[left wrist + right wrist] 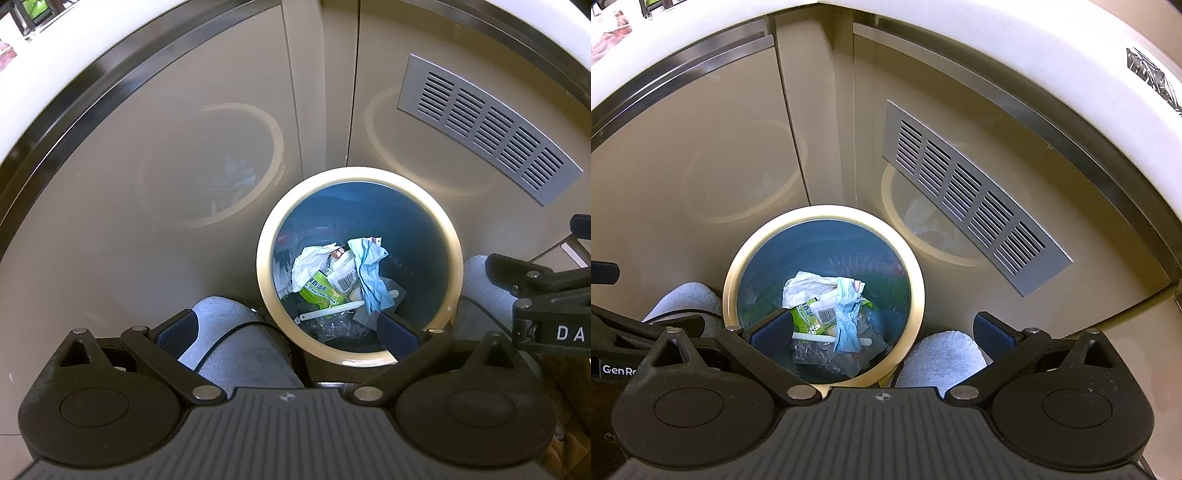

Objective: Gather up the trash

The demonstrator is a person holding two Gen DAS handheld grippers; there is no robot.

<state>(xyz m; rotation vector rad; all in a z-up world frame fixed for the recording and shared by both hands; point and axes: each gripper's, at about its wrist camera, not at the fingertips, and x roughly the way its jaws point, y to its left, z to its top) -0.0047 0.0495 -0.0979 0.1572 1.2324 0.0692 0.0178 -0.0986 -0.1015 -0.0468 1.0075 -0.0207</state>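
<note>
The bin (266, 236) stands in the cabinet corner; wrappers (320, 290) lie inside (vent (487, 127) on the right panel); socked feet (240, 343) flank it.

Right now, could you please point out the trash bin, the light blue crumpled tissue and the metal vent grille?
trash bin (266, 236), left wrist view, on its cream rim.
light blue crumpled tissue (371, 275), left wrist view, on its middle folds.
metal vent grille (964, 188), right wrist view, on its slotted face.
</note>
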